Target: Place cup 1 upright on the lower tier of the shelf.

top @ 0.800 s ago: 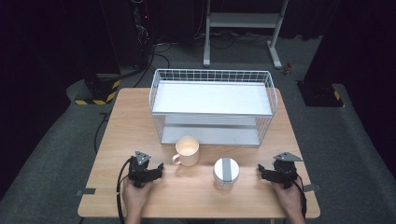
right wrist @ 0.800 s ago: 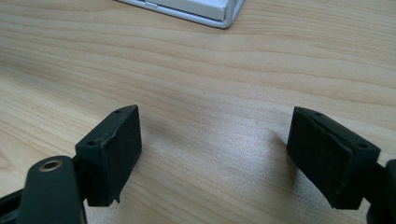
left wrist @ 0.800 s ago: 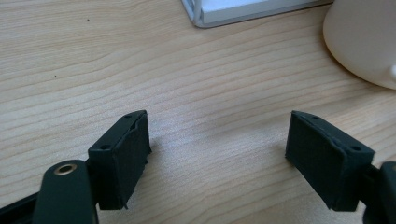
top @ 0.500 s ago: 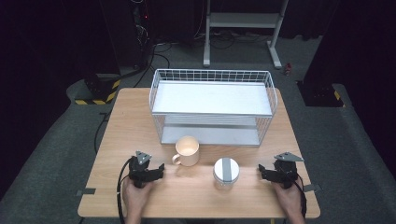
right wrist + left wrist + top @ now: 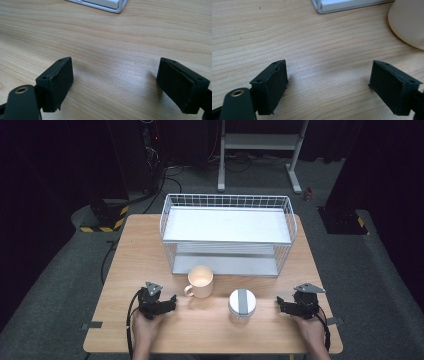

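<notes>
1. Mug (image 5: 201, 281) and jar (image 5: 242, 302): these are the things nearest the grippers, both standing upright on the wooden table (image 5: 125, 270). The cream mug sits just in front of the wire basket, its handle turned toward the person's left; the lidded jar stands a little nearer the person and to the right, apart from the mug.
2. Nearest the person, the left gripper (image 5: 170, 300) rests low on the table close to the mug's handle side. In the left gripper view its jaws stand wide apart with only bare wood between them, and the mug's wall (image 5: 409, 22) curves in at the upper right.
3. The right gripper (image 5: 281, 303) lies near the table's right front, close to the jar but not touching it. Its jaws are also spread wide and hold nothing; the right gripper view shows bare wood grain ahead and a corner of the basket's base (image 5: 110, 5).
4. Farther back stands the white wire basket (image 5: 227, 200), a two-level rack with both shelves bare.
5. Judging from this, the work is at its start: nothing is gripped, both hands poised. The next move likely calls for one gripper to advance and square its jaws around the mug or jar, and to grip firmly enough that it does not tip on lifting toward the basket.
</notes>
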Demonstrator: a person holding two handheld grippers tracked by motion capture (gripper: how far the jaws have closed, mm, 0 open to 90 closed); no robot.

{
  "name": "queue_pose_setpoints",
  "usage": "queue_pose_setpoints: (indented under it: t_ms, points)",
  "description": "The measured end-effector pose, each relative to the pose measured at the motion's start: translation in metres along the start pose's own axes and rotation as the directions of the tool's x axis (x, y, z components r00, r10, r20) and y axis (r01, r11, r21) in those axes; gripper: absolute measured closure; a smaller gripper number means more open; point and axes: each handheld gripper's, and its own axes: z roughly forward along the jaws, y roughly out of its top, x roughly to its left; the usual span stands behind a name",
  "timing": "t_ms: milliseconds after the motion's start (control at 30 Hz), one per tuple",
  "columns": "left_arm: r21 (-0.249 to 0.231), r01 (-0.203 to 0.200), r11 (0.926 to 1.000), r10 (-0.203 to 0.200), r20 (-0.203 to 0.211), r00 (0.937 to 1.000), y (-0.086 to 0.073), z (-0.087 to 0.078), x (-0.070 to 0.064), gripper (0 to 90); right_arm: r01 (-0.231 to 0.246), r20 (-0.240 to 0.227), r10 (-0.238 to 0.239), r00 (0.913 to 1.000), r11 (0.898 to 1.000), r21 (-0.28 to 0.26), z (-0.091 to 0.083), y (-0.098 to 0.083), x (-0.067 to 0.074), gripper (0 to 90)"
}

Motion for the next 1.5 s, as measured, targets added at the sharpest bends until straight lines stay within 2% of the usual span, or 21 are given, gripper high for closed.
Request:
queue_pose_setpoints:
  t_ms: [200,567,733,833,900,1000,1100,1167,1267,1500]
  points:
    - [0.002,0.017,0.9999,-0.017,-0.027,0.9995,0.001,0.001,-0.001,15.6,0.012,-0.011,-0.012,0.9999,1.000,0.000,-0.001,-0.001,-0.001,14.0]
    - [0.004,0.017,0.9998,-0.017,-0.028,0.9995,0.002,0.002,-0.001,14.8,0.039,-0.029,-0.039,0.9988,0.999,-0.005,-0.002,-0.002,-0.001,14.4]
    - [-0.001,0.010,0.9999,-0.011,-0.024,0.9997,0.001,0.002,-0.001,16.6,0.053,-0.053,-0.053,0.9972,0.999,-0.007,-0.005,-0.005,0.001,14.9]
    - [-0.001,0.008,1.0000,-0.008,-0.024,0.9997,0.001,0.002,-0.001,16.6,0.059,-0.069,-0.060,0.9958,0.998,-0.026,-0.010,-0.007,0.003,14.9]
    - [-0.001,0.008,1.0000,-0.008,-0.024,0.9997,0.001,0.002,-0.001,16.6,0.066,-0.099,-0.071,0.9926,0.996,-0.055,-0.017,-0.009,0.005,15.3]
    - [-0.001,0.007,1.0000,-0.007,-0.023,0.9997,0.001,0.002,-0.001,16.3,0.082,-0.116,-0.091,0.9891,0.993,-0.082,-0.023,-0.010,0.009,15.8]
    - [0.000,0.006,1.0000,-0.006,-0.022,0.9997,0.001,0.002,-0.001,16.2,0.078,-0.130,-0.091,0.9874,0.992,-0.096,-0.027,-0.011,0.012,16.0]
    - [-0.001,0.005,1.0000,-0.005,-0.022,0.9997,0.001,0.002,-0.001,16.2,0.072,-0.147,-0.085,0.9854,0.993,-0.096,-0.029,-0.013,0.016,16.2]
    - [-0.001,0.005,1.0000,-0.005,-0.022,0.9997,0.001,0.002,-0.001,16.2,0.090,-0.172,-0.107,0.9793,0.991,-0.103,-0.033,-0.015,0.021,15.9]
    - [0.000,0.003,1.0000,-0.003,-0.020,0.9998,0.001,0.001,-0.002,16.1,0.102,-0.202,-0.123,0.9718,0.989,-0.110,-0.037,-0.017,0.031,15.0]
